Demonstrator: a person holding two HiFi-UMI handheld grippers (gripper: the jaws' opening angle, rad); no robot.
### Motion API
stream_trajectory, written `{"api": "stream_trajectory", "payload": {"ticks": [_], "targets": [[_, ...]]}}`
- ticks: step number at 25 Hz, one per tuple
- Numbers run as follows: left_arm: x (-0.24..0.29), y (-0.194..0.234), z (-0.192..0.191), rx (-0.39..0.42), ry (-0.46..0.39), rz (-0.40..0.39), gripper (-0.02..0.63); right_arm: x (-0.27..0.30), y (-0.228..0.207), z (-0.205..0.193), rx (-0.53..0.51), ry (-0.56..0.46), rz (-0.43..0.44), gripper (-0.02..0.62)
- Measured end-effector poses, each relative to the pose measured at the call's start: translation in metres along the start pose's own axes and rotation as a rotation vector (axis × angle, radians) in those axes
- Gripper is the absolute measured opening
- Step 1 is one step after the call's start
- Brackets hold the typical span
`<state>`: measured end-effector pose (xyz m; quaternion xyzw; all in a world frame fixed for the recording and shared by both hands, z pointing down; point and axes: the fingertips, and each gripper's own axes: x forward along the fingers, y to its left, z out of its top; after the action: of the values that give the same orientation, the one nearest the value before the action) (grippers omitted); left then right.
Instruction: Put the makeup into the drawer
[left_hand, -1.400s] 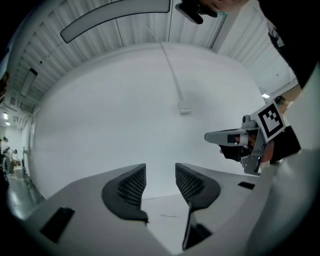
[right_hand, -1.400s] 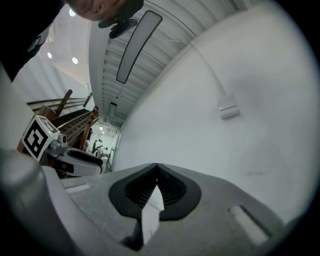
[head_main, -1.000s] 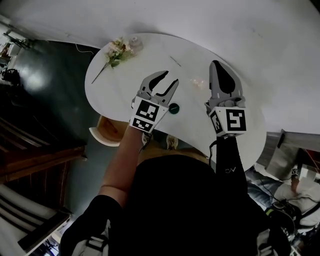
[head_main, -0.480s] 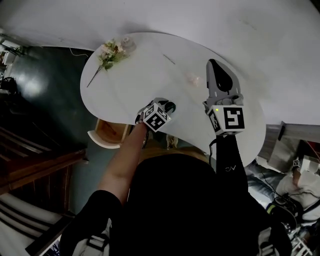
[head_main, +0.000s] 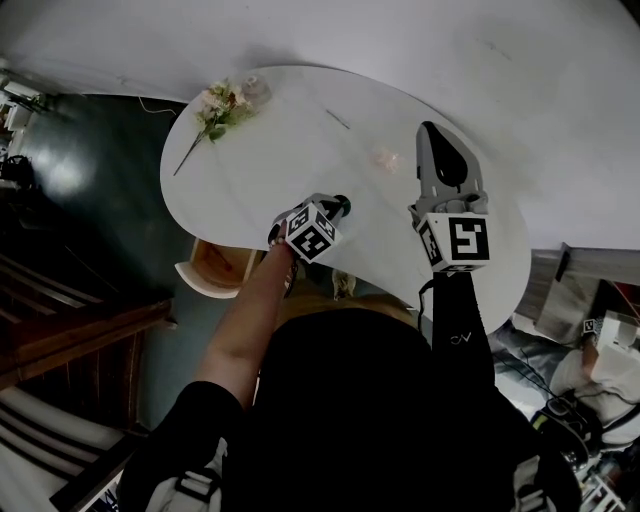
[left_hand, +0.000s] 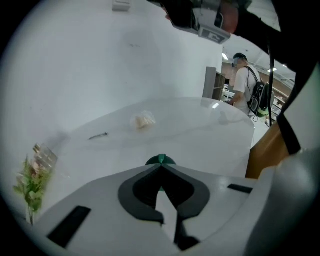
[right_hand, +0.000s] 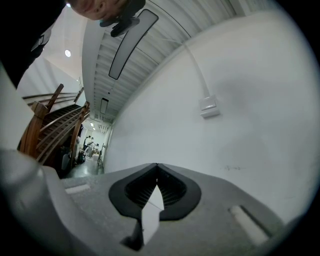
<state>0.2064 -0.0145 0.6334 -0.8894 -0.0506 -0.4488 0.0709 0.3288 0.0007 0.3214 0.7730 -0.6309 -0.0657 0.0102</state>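
Flower sprig (head_main: 222, 105) at white table (head_main: 300, 150) edge, pale wad (head_main: 384, 157) — mid-table

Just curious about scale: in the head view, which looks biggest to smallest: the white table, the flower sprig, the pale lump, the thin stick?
1. white table.
2. flower sprig.
3. pale lump and thin stick: both tiny, too alike to rank; the stick is longer, the lump wider.

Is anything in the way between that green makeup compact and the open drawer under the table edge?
Nothing visible. The left gripper, jaws just closed, pinches the green makeup compact at the near edge of the table; the open drawer sits just below and to the left, with only bare tabletop between.
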Motion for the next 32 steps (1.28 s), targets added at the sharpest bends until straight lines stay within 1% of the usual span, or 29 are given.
{"api": "stream_trajectory", "payload": {"ticks": [3,6,8,10,13,14,15,16,19,26,28,32], "targets": [[-0.030,0.031,0.034,-0.037,-0.119,0.086,0.008,-0.002,-0.002,-0.001,0.010,-0.001,-0.024,0.005],[-0.075,0.071,0.076,-0.071,-0.270,0.208,0.008,0.000,0.000,0.001,0.004,-0.005,-0.021,0.005],[-0.112,0.090,0.106,-0.077,-0.380,0.288,0.008,0.001,0.001,0.006,0.002,-0.013,-0.021,0.005],[-0.153,0.100,0.138,-0.074,-0.521,0.362,0.008,0.001,0.002,0.009,0.000,-0.024,-0.023,0.005],[-0.230,0.108,0.180,-0.058,-0.794,0.539,0.008,0.002,0.002,0.013,0.002,-0.037,-0.023,0.005],[-0.246,0.109,0.186,-0.061,-0.852,0.582,0.008,0.003,0.002,0.014,0.001,-0.040,-0.022,0.005],[-0.255,0.110,0.187,-0.067,-0.877,0.603,0.008,0.003,0.002,0.015,0.001,-0.042,-0.021,0.005],[-0.257,0.110,0.186,-0.075,-0.879,0.610,0.008,0.003,0.003,0.015,0.001,-0.044,-0.019,0.005],[-0.258,0.114,0.174,-0.110,-0.864,0.623,0.008,0.008,0.010,0.017,0.000,-0.050,0.000,0.005],[-0.279,0.129,0.144,-0.169,-0.856,0.699,0.008,0.029,0.040,0.018,-0.003,-0.056,0.073,0.005],[-0.291,0.134,0.126,-0.195,-0.843,0.737,0.008,0.039,0.058,0.020,0.008,-0.063,0.118,0.005],[-0.323,0.145,0.085,-0.251,-0.813,0.824,0.008,0.064,0.108,0.028,0.018,-0.076,0.234,0.005]]}}
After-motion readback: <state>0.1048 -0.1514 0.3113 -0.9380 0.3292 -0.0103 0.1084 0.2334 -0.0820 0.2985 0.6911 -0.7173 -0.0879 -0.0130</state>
